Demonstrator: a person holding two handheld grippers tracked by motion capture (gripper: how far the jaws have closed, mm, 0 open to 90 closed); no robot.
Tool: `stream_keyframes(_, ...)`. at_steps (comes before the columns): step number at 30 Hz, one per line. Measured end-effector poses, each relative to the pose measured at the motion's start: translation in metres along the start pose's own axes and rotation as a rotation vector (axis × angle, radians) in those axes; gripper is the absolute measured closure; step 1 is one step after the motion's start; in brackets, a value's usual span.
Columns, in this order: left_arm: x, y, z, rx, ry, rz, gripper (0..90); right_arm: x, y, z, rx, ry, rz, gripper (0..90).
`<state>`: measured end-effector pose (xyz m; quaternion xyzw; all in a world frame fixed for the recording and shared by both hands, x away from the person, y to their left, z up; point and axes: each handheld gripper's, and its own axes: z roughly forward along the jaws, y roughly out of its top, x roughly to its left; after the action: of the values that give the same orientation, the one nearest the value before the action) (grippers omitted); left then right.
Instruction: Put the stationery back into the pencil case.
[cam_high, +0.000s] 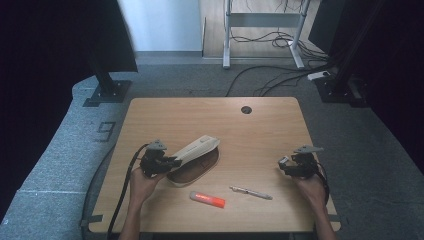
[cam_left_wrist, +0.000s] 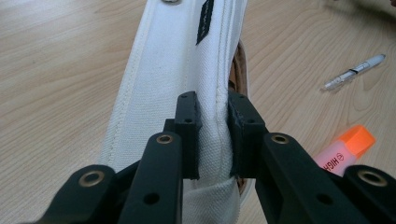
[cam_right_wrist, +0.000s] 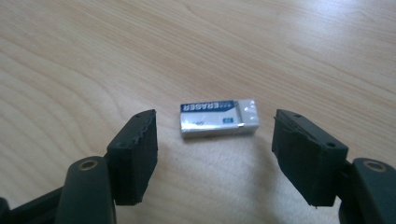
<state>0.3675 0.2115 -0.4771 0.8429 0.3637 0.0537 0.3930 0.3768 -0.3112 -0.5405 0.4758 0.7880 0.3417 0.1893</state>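
My left tongs (cam_left_wrist: 214, 140) are clamped on the edge of the white canvas flap of a pencil case (cam_left_wrist: 182, 70), the cloth pinched tight between both jaws. In the high view the left tongs (cam_high: 172, 161) lift that flap up and away from the case's brown inner side (cam_high: 197, 169), which lies open on the worktop (cam_high: 165, 115).

My right tongs (cam_right_wrist: 215, 149) stand wide apart with nothing between them, low over the wood. Just beyond their tips, centred in the gap, lies a small white eraser (cam_right_wrist: 218, 118) in a blue-and-white sleeve, flat on the worktop and touching neither jaw. In the high view the right tongs (cam_high: 284, 164) hang well to the right of the pencil case (cam_high: 200, 148).

Nearer to me than the case, an orange-capped highlighter (cam_high: 207, 199) lies on the worktop, and just to its right a slim white pen (cam_high: 251, 192) lies at a slant, between the case and my right hand (cam_high: 311, 187). Through the left gripper view both show to the right of the flap: the highlighter (cam_left_wrist: 345, 150) close, the pen (cam_left_wrist: 355, 71) farther off.
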Motion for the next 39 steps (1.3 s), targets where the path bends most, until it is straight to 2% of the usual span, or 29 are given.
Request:
stream_keyframes(7,0.0,0.0,0.0,0.0,-0.002,0.0,75.8,-0.004,0.003,0.008,0.013,-0.001,-0.002,37.7)
stream_keyframes(12,0.0,0.0,0.0,0.0,-0.001,0.001,75.8,-0.004,0.003,0.011,0.006,-0.006,0.001,46.4)
stream_keyframes(20,0.0,0.0,0.0,-0.004,0.0,0.002,75.8,-0.003,0.002,0.008,-0.003,-0.016,0.001,47.2)
stream_keyframes(26,0.0,0.0,0.001,-0.011,-0.01,-0.008,75.8,0.006,0.01,0.0,-0.025,0.01,-0.019,47.2)
stream_keyframes(30,0.0,0.0,0.0,-0.013,-0.007,-0.01,75.9,0.016,0.02,-0.005,-0.043,0.058,-0.031,47.2)
stream_keyframes(32,0.0,0.0,0.0,-0.015,-0.006,-0.011,75.9,0.016,0.02,-0.006,-0.045,0.062,-0.033,47.2)
stream_keyframes(33,0.0,0.0,0.0,-0.017,-0.009,-0.013,76.0,0.022,0.025,-0.007,-0.055,0.087,-0.043,47.2)
stream_keyframes(39,0.001,0.0,-0.001,-0.024,-0.009,-0.018,76.1,0.033,0.034,-0.007,-0.066,0.12,-0.066,47.3)
